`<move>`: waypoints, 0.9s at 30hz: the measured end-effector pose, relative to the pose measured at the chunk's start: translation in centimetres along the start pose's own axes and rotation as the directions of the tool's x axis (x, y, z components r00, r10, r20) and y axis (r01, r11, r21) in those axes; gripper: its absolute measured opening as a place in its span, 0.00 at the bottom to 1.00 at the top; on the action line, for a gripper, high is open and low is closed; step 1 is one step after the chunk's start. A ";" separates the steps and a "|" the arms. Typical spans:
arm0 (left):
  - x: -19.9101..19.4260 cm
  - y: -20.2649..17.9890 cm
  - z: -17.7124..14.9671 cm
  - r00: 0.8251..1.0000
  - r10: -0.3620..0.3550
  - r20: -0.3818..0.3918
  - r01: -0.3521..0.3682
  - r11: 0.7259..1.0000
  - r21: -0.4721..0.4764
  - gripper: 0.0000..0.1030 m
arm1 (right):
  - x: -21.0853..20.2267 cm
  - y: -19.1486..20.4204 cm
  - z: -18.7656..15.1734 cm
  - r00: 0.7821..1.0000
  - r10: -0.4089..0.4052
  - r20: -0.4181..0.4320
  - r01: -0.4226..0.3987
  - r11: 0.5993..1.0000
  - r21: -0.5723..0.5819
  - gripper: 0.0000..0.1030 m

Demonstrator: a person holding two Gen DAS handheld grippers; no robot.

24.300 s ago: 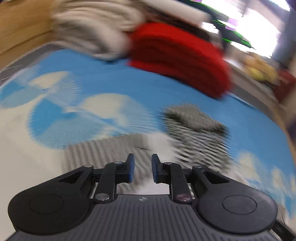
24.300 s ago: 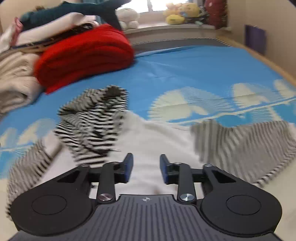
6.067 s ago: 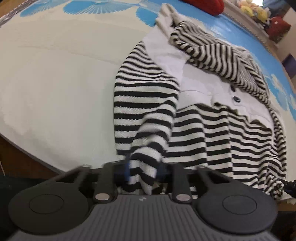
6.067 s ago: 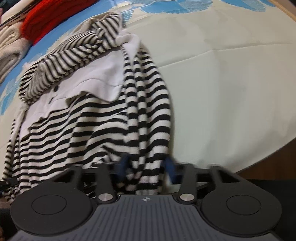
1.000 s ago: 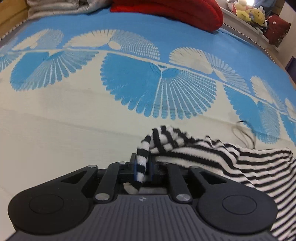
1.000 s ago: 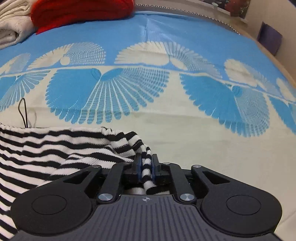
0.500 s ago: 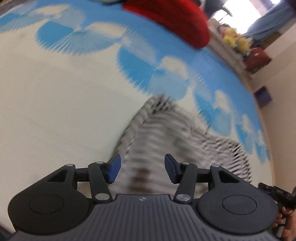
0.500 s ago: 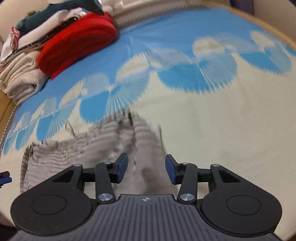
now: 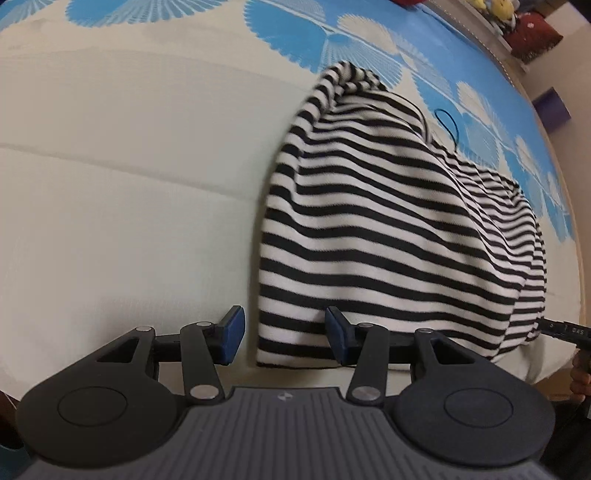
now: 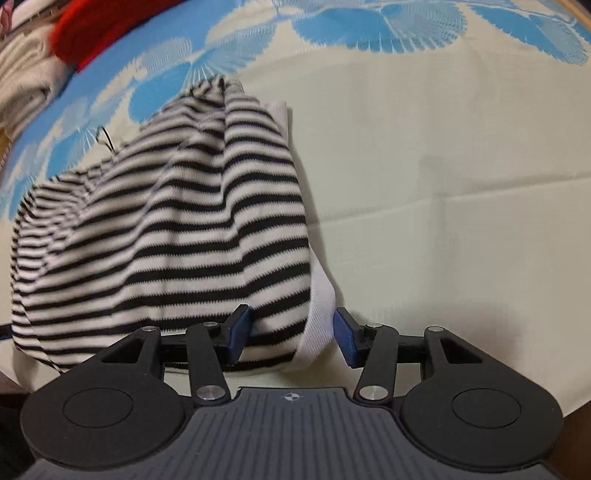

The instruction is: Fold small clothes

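Fold just laid — striped garment (image 9: pixel 388 229) bunched on the bedspread (image 9: pixel 129 184) at twelve o'clock of left gripper (image 9: pixel 282 338), closing on nothing, and right gripper (image 10: pixel 291 334), opening, empty — likely needing flattening, then another fold.

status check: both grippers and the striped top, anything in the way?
Left gripper closing, right gripper opening, neither pressing cloth. Striped sweater folded over, lying on the bedspread. Black cord loop by its far edge; nothing blocking.

A home bedroom: patterned bedspread (image 9: pixel 129 155), stacked folded clothes (image 10: pixel 33 74), plush toys (image 9: pixel 491 7).
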State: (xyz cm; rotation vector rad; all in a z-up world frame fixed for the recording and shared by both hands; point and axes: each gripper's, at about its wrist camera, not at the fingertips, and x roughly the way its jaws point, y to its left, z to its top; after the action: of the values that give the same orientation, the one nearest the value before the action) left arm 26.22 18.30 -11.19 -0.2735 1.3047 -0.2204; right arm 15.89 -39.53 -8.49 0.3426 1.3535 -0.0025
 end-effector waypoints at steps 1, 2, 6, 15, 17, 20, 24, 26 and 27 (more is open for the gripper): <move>0.1 -0.3 -0.1 1.000 -0.002 0.001 0.002 1.000 0.007 0.47 | 0.0 0.0 -0.1 1.000 -0.003 0.000 0.003 1.000 -0.012 0.50; 0.2 -0.5 -0.1 1.000 0.002 0.004 -0.002 1.000 0.013 0.43 | -0.1 0.2 -0.2 1.000 -0.006 0.004 0.006 1.000 -0.023 0.50; 0.5 -0.8 -0.4 1.000 0.016 0.013 -0.017 1.000 0.019 0.01 | -0.8 0.3 -0.6 1.000 -0.001 0.025 0.002 0.999 -0.049 0.39; -2.9 2.2 -0.1 0.991 -0.010 0.132 0.023 0.995 -0.095 0.01 | -5.9 -1.9 -0.6 0.962 0.132 0.239 -0.140 0.990 0.016 0.10; -0.9 3.0 -0.2 0.999 0.041 0.020 -0.038 0.991 -0.132 0.01 | -4.8 -2.3 -0.7 0.982 0.064 0.179 -0.071 0.997 0.032 0.10; 0.6 2.4 -0.5 0.993 0.106 -0.045 -0.110 0.988 -0.110 0.01 | -2.6 -1.4 -1.4 0.997 -0.018 0.069 0.021 0.999 -0.043 0.10; -0.7 2.1 0.1 0.989 0.142 0.033 -0.135 0.976 -0.174 0.07 | -1.9 -0.6 -1.7 0.996 -0.068 0.055 0.072 0.994 -0.084 0.13; -2.2 2.1 0.6 0.986 0.107 0.124 -0.080 0.976 -0.204 0.07 | -2.7 -0.7 -1.3 0.991 -0.090 0.102 0.096 0.994 -0.060 0.13; -2.9 1.8 0.8 0.983 0.076 0.168 -0.042 0.979 -0.197 0.07 | -3.4 -0.9 -1.2 0.982 -0.114 0.148 0.122 0.992 -0.042 0.17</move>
State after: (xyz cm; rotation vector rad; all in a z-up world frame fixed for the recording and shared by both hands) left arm 26.31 20.94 -8.88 -0.4096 1.1590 -0.0176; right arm 13.83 -40.75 -5.65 0.2149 1.2248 -0.0902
